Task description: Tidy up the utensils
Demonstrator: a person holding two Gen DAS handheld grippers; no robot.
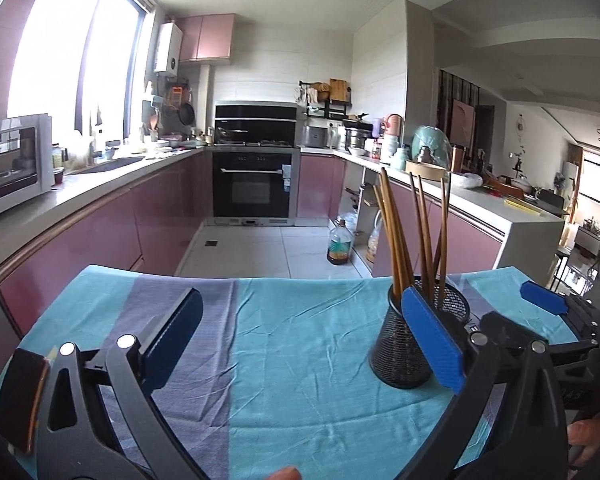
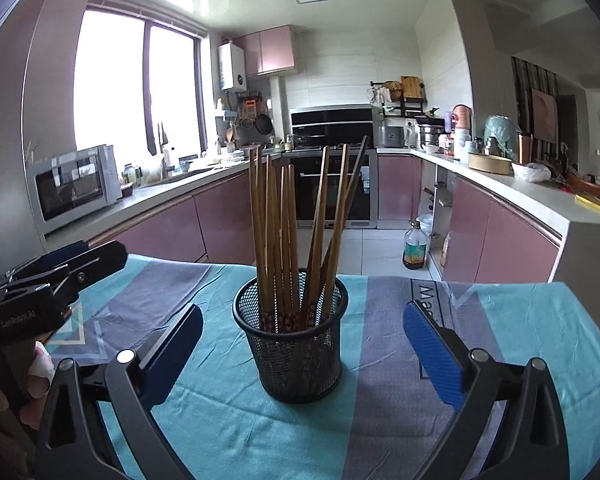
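Note:
A black mesh holder point(image 2: 296, 344) stands upright on the blue cloth, with several brown wooden chopsticks point(image 2: 288, 232) standing in it. My right gripper point(image 2: 300, 340) is open, its fingers on either side of the holder and a little short of it, holding nothing. In the left wrist view the holder point(image 1: 416, 340) and chopsticks point(image 1: 400, 236) sit at the right, partly behind my right-hand finger. My left gripper point(image 1: 304, 332) is open and empty over bare cloth, left of the holder. The right gripper's fingertip point(image 1: 544, 298) shows at the far right.
The table cloth point(image 2: 520, 320) is teal with grey-purple stripes. Its far edge point(image 1: 260, 278) drops to the kitchen floor. An oil bottle point(image 2: 414, 250) stands on the floor beyond. Counters with a microwave point(image 2: 76, 188) run along both sides.

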